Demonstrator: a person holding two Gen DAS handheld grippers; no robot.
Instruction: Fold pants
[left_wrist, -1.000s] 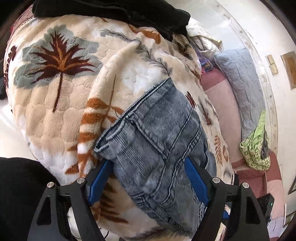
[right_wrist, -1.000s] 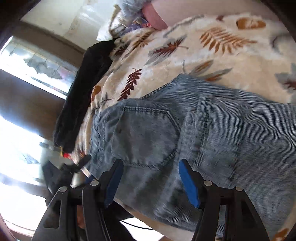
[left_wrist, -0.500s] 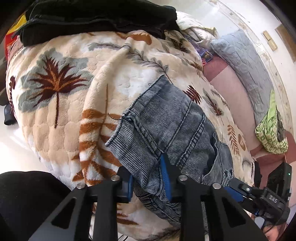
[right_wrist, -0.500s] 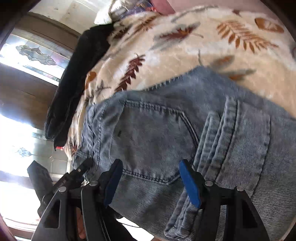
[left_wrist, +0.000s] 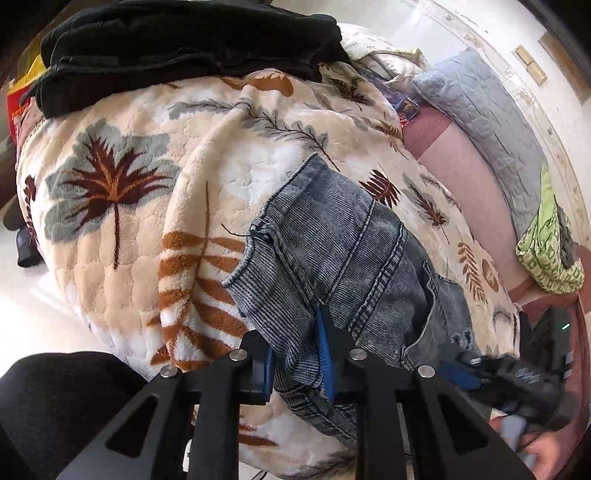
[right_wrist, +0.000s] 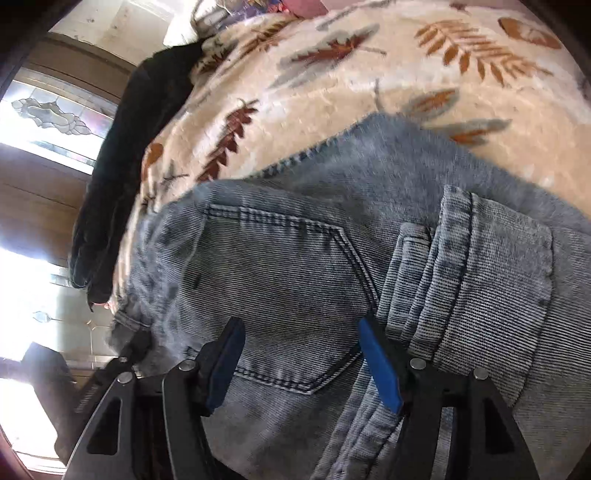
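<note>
Blue-grey denim pants (left_wrist: 340, 240) lie bunched on a cream blanket with a leaf print (left_wrist: 122, 266). My left gripper (left_wrist: 295, 354) is closing on a fold at the pants' near edge, and its blue pads press the denim from both sides. In the right wrist view the pants (right_wrist: 280, 266) show a back pocket and a waistband fold. My right gripper (right_wrist: 303, 362) hovers open over that pocket, one pad on each side of its lower corner, pinching nothing. The right gripper (left_wrist: 517, 376) also shows, blurred, at the lower right of the left wrist view.
A pile of black clothes (left_wrist: 184, 48) lies at the blanket's far end. A grey-blue quilted pillow (left_wrist: 476, 99) and a green patterned cloth (left_wrist: 550, 243) sit on the pink sheet to the right. A bright window (right_wrist: 55, 114) is on the left.
My left gripper has gone from wide open around the pants' edge to pinched on a fold of denim, and has rolled. My right gripper slid a little over the back pocket and stayed open.
</note>
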